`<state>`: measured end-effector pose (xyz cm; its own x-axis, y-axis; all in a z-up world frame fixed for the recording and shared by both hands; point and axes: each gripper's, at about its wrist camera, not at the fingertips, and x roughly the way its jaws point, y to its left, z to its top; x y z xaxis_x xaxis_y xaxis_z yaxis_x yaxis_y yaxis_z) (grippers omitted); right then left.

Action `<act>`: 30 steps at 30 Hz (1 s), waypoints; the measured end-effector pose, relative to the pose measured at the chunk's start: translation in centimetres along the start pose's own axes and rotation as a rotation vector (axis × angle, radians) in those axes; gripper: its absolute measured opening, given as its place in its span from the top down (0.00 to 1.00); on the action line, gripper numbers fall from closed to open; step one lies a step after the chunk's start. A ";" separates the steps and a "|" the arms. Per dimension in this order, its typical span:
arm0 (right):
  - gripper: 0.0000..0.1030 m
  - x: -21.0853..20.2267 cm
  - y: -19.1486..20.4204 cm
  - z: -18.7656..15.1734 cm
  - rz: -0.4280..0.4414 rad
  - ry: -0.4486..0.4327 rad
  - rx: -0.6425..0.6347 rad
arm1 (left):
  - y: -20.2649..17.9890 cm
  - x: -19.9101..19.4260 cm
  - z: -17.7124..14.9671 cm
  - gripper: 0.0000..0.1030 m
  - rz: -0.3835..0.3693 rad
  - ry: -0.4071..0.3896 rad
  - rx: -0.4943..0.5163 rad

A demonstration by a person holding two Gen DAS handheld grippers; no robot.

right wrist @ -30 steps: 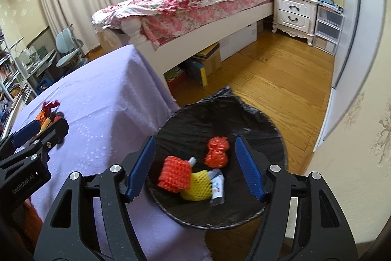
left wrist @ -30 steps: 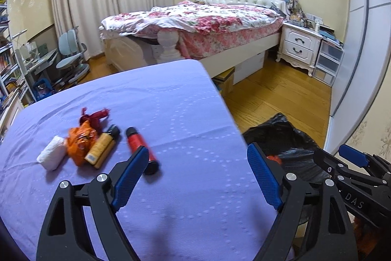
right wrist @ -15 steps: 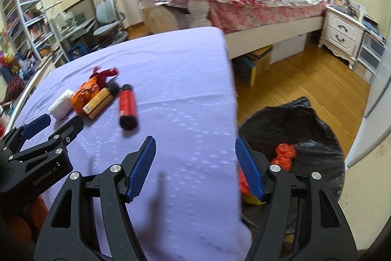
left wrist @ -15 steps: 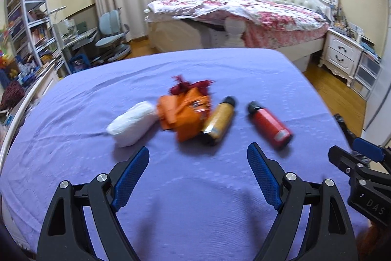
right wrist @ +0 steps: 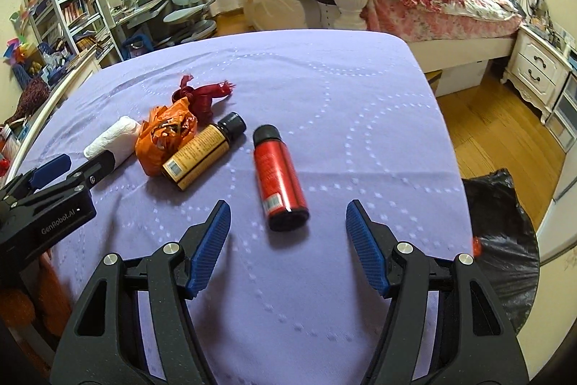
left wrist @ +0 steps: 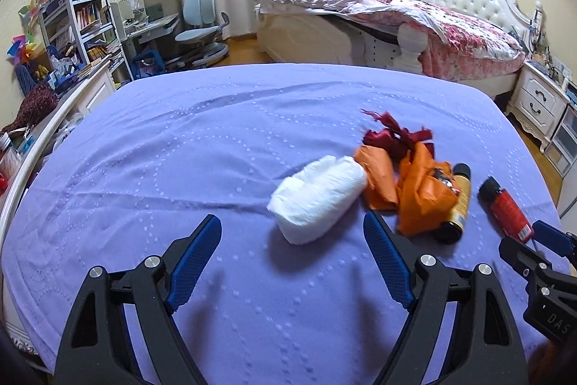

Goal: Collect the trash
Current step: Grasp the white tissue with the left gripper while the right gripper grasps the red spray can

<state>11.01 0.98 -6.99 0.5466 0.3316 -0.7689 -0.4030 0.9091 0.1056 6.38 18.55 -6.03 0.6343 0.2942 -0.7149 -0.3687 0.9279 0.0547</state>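
"GenRobot.AI" legible on left claw body; "DAS" on right claw body. Both claws released, nothing between the pads. On purple tabletop: one white paper wad, one orange wrapper, one dark red scrap, two bottles, amber and red, labels unreadable. Red bottle at 12 o'clock of right claw. Black trash bag at 3 o'clock, on floor.
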 end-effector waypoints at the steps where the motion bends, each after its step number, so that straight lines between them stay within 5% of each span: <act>1: 0.38 0.2 0.1 0.1 0.000 0.002 -0.003 | 0.2 0.2 0.1 0.22 -0.003 0.003 0.000; 9: 0.46 1.8 1.2 1.5 -0.019 0.010 -0.028 | 0.7 1.7 0.9 0.31 -0.078 0.046 0.008; 12: 0.52 1.9 1.3 1.7 -0.026 0.009 -0.032 | 0.4 2.1 1.0 0.46 -0.099 0.058 0.031; 17: 0.65 2.1 1.2 1.9 -0.029 0.007 -0.031 | 0.4 2.0 0.7 0.56 -0.124 0.061 0.046; 20: 0.76 2.1 1.2 2.0 -0.026 0.007 -0.030 | 0.5 1.9 0.7 0.58 -0.129 0.057 0.048; 30: 0.77 1.1 1.0 0.9 -0.008 0.005 -0.019 | 0.6 0.6 -0.3 0.58 -0.138 0.055 0.025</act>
<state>11.91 2.44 -7.11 0.5458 0.3232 -0.7731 -0.4130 0.9065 0.0874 6.36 19.25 -6.64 0.6392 0.1508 -0.7541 -0.2630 0.9643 -0.0301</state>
